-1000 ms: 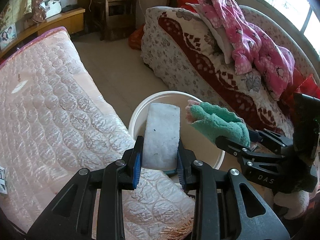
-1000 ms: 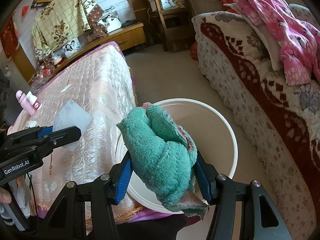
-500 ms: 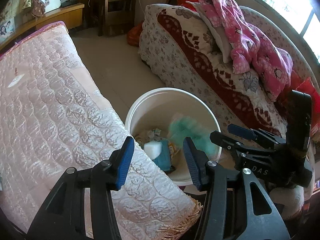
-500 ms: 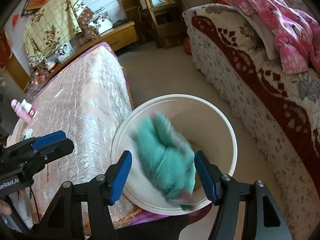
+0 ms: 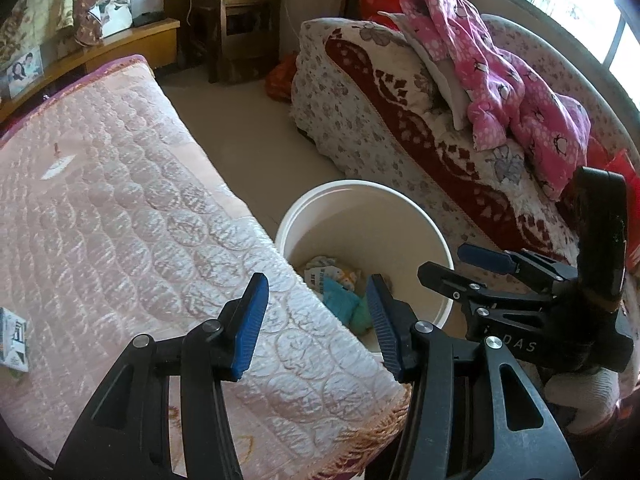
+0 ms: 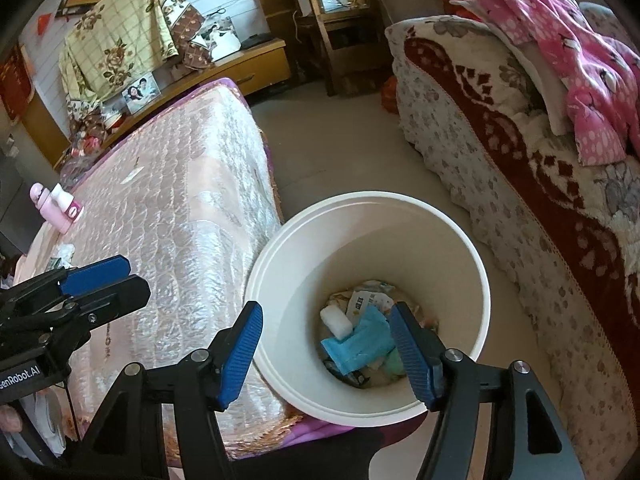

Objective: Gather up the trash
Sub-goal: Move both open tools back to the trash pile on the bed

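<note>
A white bin [image 5: 362, 194] [image 6: 372, 198] stands on the floor between the pink-covered table and the sofa. Trash lies at its bottom: a white foam block [image 6: 335, 321], a blue sheet [image 6: 360, 344], a green towel [image 6: 394, 362] [image 5: 361, 315] and printed wrappers [image 6: 366, 296]. My left gripper [image 5: 316, 304] hovers over the table's edge and the bin's near rim, open and empty. The bin's near side lies under my right gripper [image 6: 326, 320], also open with nothing between its pads. Each gripper shows in the other's view, the right gripper [image 5: 460, 260] and the left gripper [image 6: 112, 276].
The quilted pink table cover [image 5: 120, 220] fills the left. A small box [image 5: 14, 344] lies at its left edge and a pink bottle [image 6: 56, 208] farther back. A sofa [image 5: 360, 92] with a pink garment [image 5: 512, 80] lines the right. Bare floor [image 5: 248, 132] runs between them.
Both grippers opened. The white foam block left my left gripper and the green towel left my right gripper; both now lie in the bin.
</note>
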`<state>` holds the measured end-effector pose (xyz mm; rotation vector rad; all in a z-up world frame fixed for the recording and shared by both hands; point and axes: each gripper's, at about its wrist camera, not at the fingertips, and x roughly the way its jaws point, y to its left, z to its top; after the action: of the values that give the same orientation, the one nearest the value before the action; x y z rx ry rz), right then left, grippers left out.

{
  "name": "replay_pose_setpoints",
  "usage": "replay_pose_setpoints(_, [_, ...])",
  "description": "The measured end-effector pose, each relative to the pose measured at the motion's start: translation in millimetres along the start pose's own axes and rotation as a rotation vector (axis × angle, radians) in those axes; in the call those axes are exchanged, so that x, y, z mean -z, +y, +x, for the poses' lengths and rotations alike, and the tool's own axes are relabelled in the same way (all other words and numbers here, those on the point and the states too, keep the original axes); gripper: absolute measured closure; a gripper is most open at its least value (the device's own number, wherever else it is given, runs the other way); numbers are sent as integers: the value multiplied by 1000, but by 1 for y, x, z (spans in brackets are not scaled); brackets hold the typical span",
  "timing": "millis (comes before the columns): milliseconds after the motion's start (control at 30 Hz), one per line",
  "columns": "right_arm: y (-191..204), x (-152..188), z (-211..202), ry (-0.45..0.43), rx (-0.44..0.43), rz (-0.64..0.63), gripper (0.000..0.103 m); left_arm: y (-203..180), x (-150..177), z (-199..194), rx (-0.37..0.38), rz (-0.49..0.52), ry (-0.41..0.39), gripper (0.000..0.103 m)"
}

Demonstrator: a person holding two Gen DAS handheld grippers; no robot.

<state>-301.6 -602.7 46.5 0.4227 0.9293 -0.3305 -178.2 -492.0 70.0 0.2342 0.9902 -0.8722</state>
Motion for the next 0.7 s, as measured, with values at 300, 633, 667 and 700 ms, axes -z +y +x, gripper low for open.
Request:
replay_pose_setpoints(300, [39,-6,-14,-24,-21,-71,34,26,14,-26,-47,-27,-23,54])
replay_pose_setpoints(633, [109,-6,-7,-6,-88,-198,33,92,31,-54,-139,-121,-23,54])
replay_pose_setpoints(667, [115,-6,-5,-3,-93,-210,33,98,32,-55,-146,-129,-21,54])
replay_pose_setpoints(700, [122,-5,-4,0,-99,-220,33,105,33,-55,-156,-141,-19,54])
